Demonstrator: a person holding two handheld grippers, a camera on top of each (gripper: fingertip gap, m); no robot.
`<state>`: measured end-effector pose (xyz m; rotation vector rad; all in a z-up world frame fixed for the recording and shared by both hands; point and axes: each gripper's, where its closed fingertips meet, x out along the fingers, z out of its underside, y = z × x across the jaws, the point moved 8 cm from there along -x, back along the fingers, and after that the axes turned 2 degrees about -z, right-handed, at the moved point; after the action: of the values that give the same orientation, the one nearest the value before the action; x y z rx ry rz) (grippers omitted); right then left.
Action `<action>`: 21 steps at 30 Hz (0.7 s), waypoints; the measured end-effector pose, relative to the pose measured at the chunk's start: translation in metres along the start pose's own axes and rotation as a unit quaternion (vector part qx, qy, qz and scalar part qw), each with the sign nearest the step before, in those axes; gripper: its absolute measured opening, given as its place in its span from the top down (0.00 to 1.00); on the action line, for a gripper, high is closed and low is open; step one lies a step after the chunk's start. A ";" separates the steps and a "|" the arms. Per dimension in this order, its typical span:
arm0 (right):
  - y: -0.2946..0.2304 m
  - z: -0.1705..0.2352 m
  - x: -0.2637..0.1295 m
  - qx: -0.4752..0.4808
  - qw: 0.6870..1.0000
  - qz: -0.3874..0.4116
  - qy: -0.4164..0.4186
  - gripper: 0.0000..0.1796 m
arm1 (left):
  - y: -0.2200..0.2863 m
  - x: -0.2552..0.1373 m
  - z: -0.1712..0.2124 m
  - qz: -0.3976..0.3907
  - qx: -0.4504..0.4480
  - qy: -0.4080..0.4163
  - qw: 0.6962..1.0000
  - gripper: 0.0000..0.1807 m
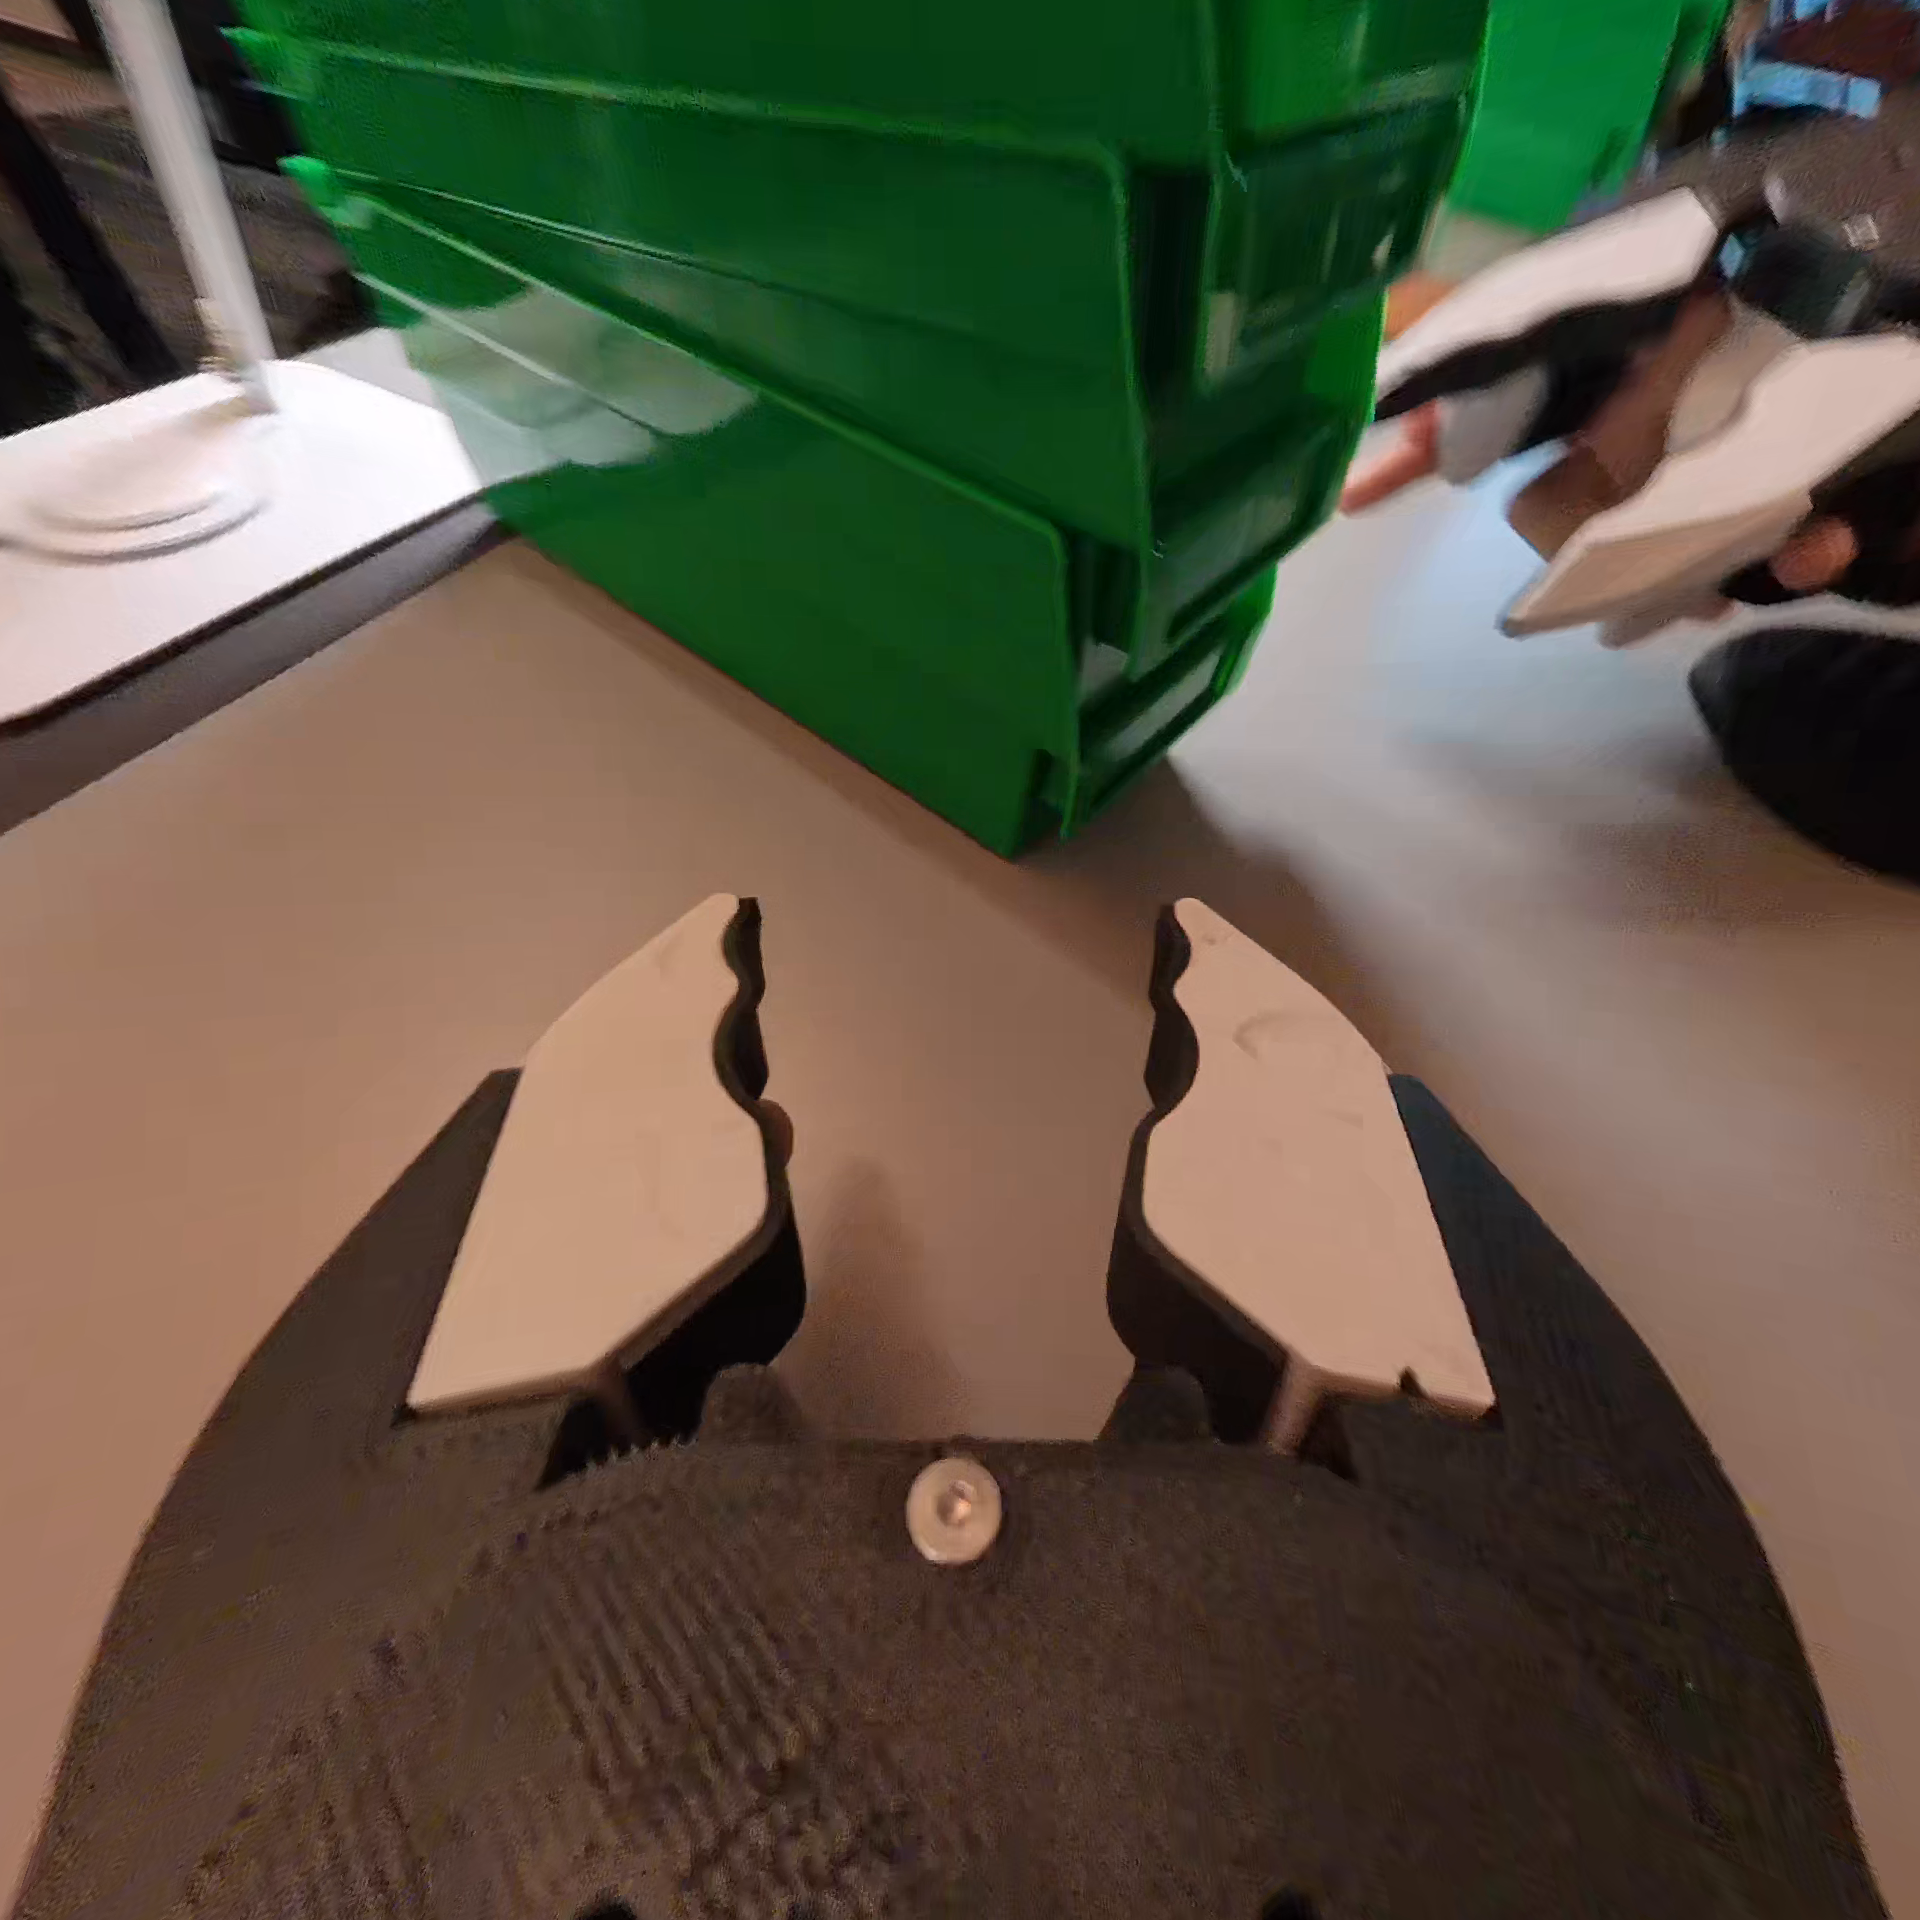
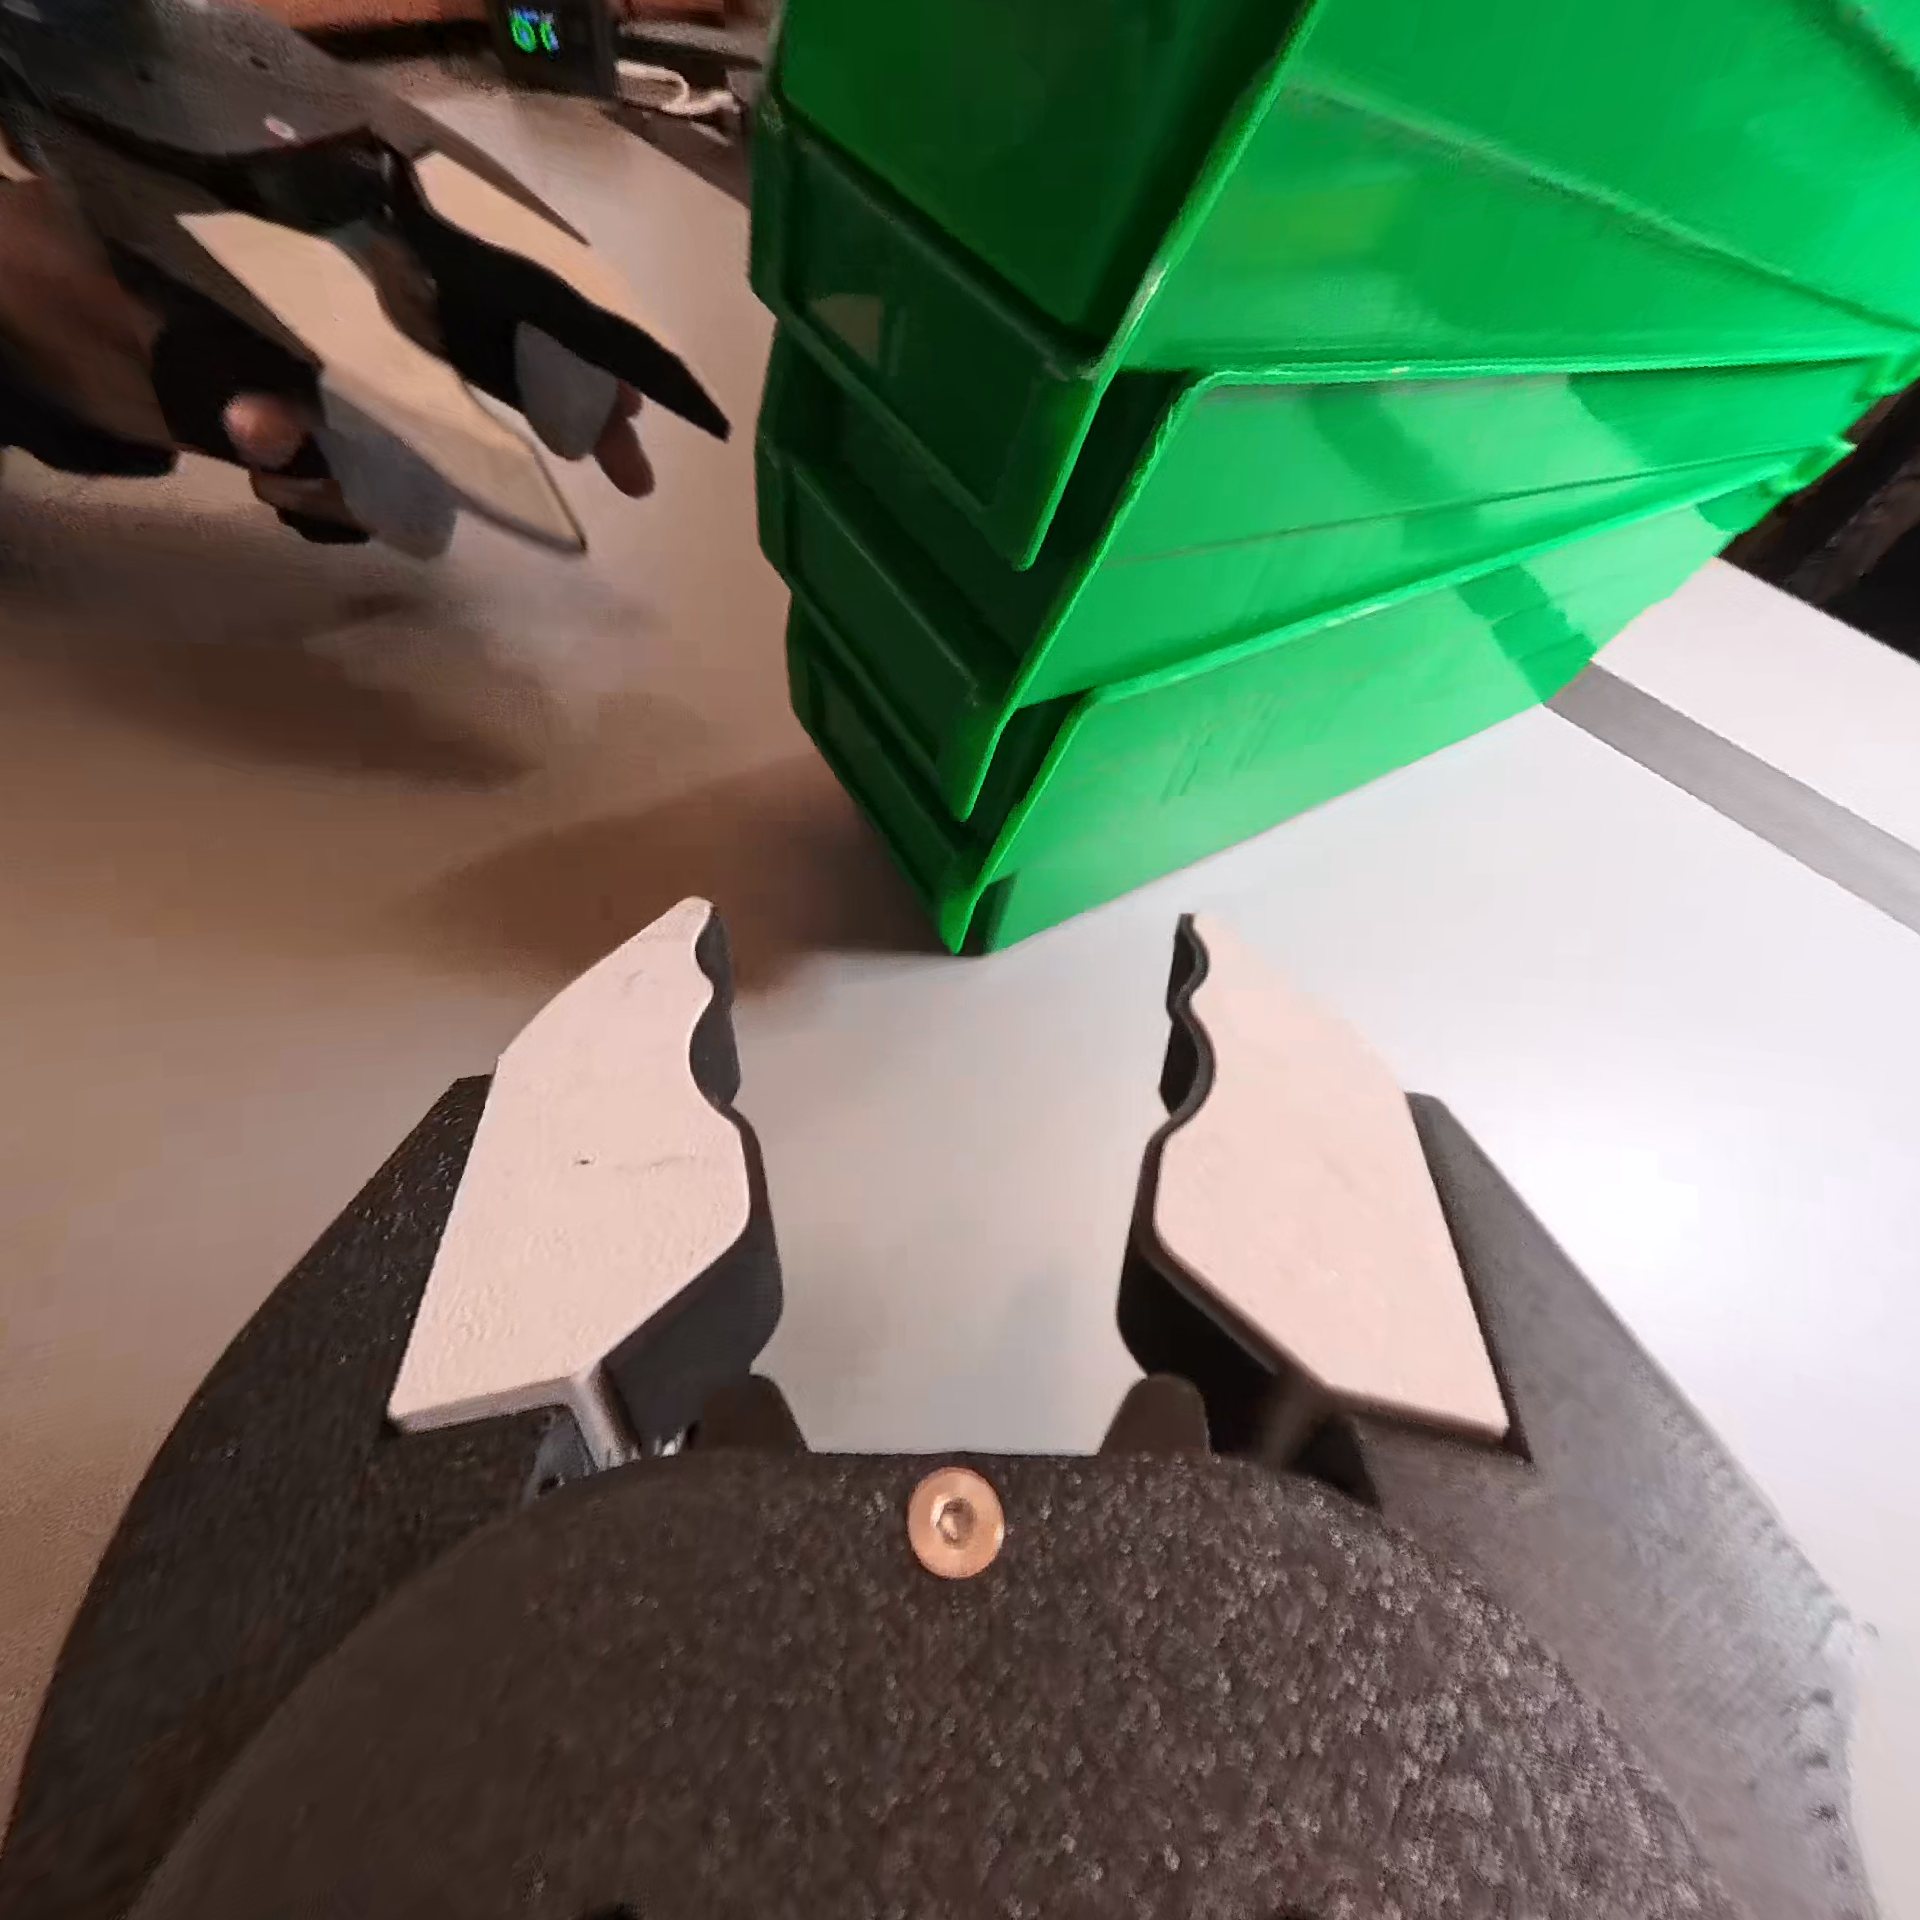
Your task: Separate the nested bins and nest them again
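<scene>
In the left wrist view, the left gripper [image 1: 958, 914] is held low over the table [image 1: 312, 935], fingers apart and empty; the stack of green bins [image 1: 831, 416] is seen just ahead, all nested, so separation is judged not yet begun; a white stand [image 1: 156, 436] is shown only here, with the right gripper beyond. In the right wrist view, the right gripper [image 2: 951, 925] is likewise spread and empty, near the stack's bottom corner; the bins' open fronts are revealed here alone.
</scene>
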<state>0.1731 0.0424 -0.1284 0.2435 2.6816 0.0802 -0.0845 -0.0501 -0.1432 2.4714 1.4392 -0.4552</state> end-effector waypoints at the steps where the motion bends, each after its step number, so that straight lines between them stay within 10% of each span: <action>1: 0.004 0.001 0.012 0.000 1.000 -0.007 -0.003 0.54 | 0.004 0.013 -0.002 0.013 0.023 -0.010 1.000 0.59; 9: 0.019 0.015 0.057 -0.037 0.998 -0.009 -0.045 0.53 | 0.016 0.080 -0.009 0.036 0.126 -0.066 0.989 0.58; 21: -0.017 0.003 0.069 -0.116 0.991 -0.061 -0.009 0.64 | 0.036 0.033 0.009 -0.001 0.145 -0.065 0.987 0.70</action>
<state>0.1110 0.0386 -0.1619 0.0077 2.6316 0.3477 -0.0393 -0.0446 -0.1617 2.6003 1.4096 -0.8659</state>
